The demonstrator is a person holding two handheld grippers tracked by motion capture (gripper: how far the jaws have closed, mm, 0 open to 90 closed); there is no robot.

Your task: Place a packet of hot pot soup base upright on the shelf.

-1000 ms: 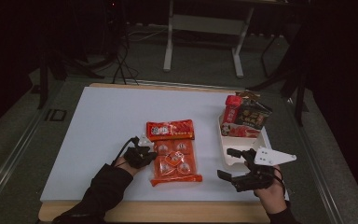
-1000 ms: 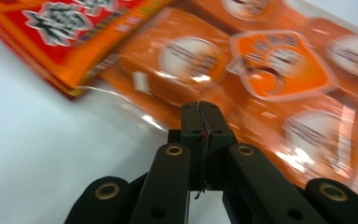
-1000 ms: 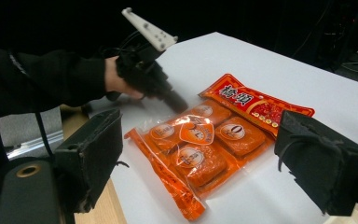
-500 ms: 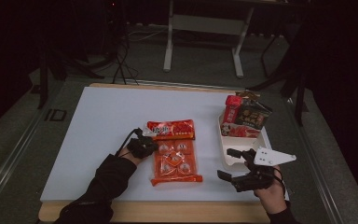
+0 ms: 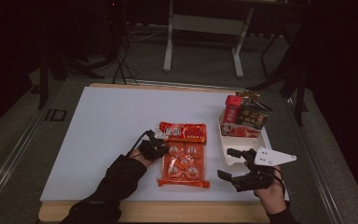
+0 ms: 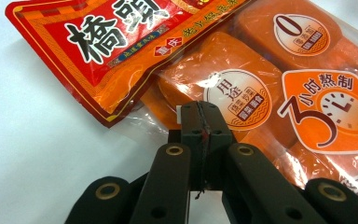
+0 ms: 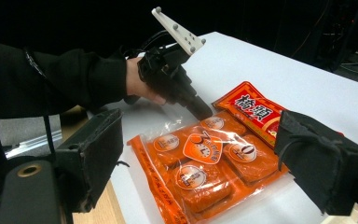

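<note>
Orange seasoning pack (image 5: pixel 184 161) is lying flat on the white table (image 5: pixel 98 130), near the front edge and just left of the white tray (image 5: pixel 228 156) of other snack packets (image 5: pixel 244 114). I am judging the job as barely started: the pack is resting fully on the table, nothing about it is lifted, and the whole carry is remaining, wherever it is meant to go.

I am working the left gripper (image 6: pixel 200 114) at the pack's left edge, where the clear film meets the red header. In the left gripper view its jaws are pressed together with no gap showing, their tips sitting over the film; whether a fold of plastic is pinched between them I cannot tell.

I am holding the right gripper (image 5: pixel 233 163) with its jaws spread wide, gripping nothing, hovering to the right of the pack and pointing across at it.
</note>
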